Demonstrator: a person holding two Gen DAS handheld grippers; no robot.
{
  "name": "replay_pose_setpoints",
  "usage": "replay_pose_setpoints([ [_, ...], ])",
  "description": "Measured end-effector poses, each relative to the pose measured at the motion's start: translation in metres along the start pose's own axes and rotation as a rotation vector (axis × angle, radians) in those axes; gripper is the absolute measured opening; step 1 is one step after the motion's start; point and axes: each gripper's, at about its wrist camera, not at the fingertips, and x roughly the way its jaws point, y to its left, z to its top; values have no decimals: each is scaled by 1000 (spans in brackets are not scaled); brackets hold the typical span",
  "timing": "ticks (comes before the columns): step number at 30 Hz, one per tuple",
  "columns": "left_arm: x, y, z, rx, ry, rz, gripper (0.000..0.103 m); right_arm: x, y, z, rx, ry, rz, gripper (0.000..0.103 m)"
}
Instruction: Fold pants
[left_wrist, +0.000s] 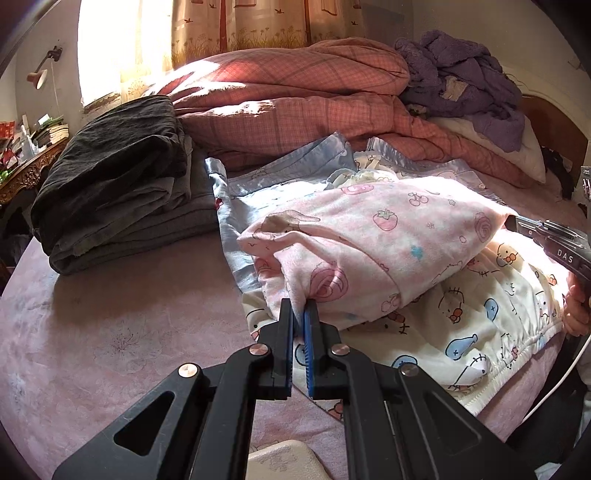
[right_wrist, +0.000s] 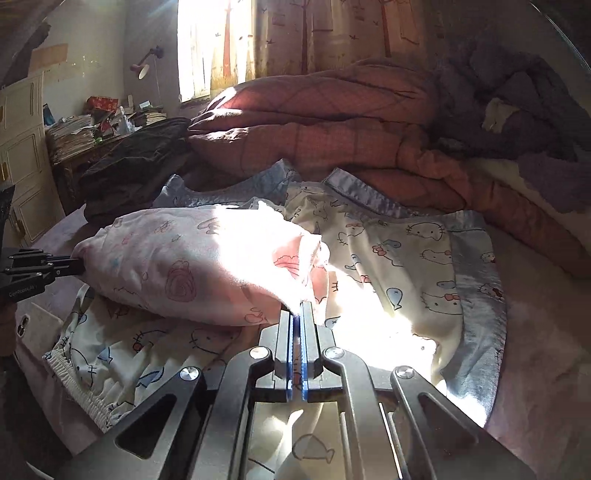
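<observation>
Both jaws clamped on pink pants (left_wrist: 369, 236), left gripper (left_wrist: 300, 306), right gripper (right_wrist: 298, 308) (sun glare blurs cloth).

The pants (left_wrist: 369, 240) are pale pink, printed with strawberries, cherries and roses. Beneath them lies a cream cartoon-cat blanket (left_wrist: 491, 306) edged in light blue. The folded clothes (left_wrist: 118, 184) are dark grey; the quilt (left_wrist: 295, 99) is salmon plaid; the bed sheet (left_wrist: 110, 332) is mauve.

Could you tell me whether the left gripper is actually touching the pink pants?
Touching. The left wrist view shows the left gripper shut on an edge of the pink pants, cloth pinched between its fingertips.
</observation>
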Motion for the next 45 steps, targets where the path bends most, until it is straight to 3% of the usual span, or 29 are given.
replay_pose_setpoints([
  [2, -3, -1, 1, 7, -10, 6, 5, -7, -8, 5, 50, -25, -3, 2],
  [5, 5, -4, -1, 26, 20, 24, 5, -7, -9, 6, 42, -48, -96, 1],
  [8, 24, -4, -6, 22, 91, 51, 5, 13, -10, 1, 24, 33, -156, 1],
  [10, 10, 0, -3, -3, 35, 41, 5, 16, -15, -2, 47, 45, -155, 1],
  [12, -16, -2, 6, 16, -67, 52, 5, -4, -16, 3, 68, -49, -155, 1],
  [13, -21, -2, 8, 17, -80, 62, 5, -14, -13, 7, 57, -90, -171, 1],
  [15, -12, 1, 8, 0, -30, 47, 5, -12, -10, 11, 32, -74, -178, 1],
  [19, 28, 0, -15, -2, 145, 27, 5, 23, -17, -5, 63, 94, -153, 1],
  [22, 21, -2, -19, 9, 124, 52, 13, 14, -13, -4, 33, 59, -152, 1],
  [24, 12, 5, -17, -21, 96, 71, 34, 7, -12, -2, 15, 19, -223, 1],
  [26, 3, 13, -14, -51, 60, 97, 41, 2, -18, 1, 23, -1, -240, 1],
  [28, -1, 22, -10, -91, 39, 88, 42, -3, -27, 6, 60, -17, -222, 1],
  [31, -1, 29, 0, -148, 39, -30, 42, -12, -31, 17, 87, -42, -145, 10],
  [33, 3, 27, 6, -164, 48, -87, 42, -13, -31, 27, 108, -31, -38, 34],
  [34, 7, 25, 9, -167, 60, -103, 42, -11, -29, 31, 125, -23, 9, 35],
  [35, 10, 24, 11, -168, 71, -104, 41, -8, -28, 35, 140, -14, 50, 35],
  [37, 19, 21, 13, -164, 106, -90, 29, 4, -25, 41, 138, 36, 116, 35],
  [39, 24, 22, 11, -176, 134, -91, 8, 21, -24, 43, 149, 94, 150, 35],
  [41, 21, 25, 8, -177, 120, -101, 1, 38, -22, 41, 159, 151, 163, 35],
  [43, 14, 25, 6, -160, 92, -61, 1, 50, -23, 38, 181, 171, 160, 6],
  [45, 11, 24, 6, -147, 79, -28, 1, 54, -24, 36, 188, 158, 99, 0],
])
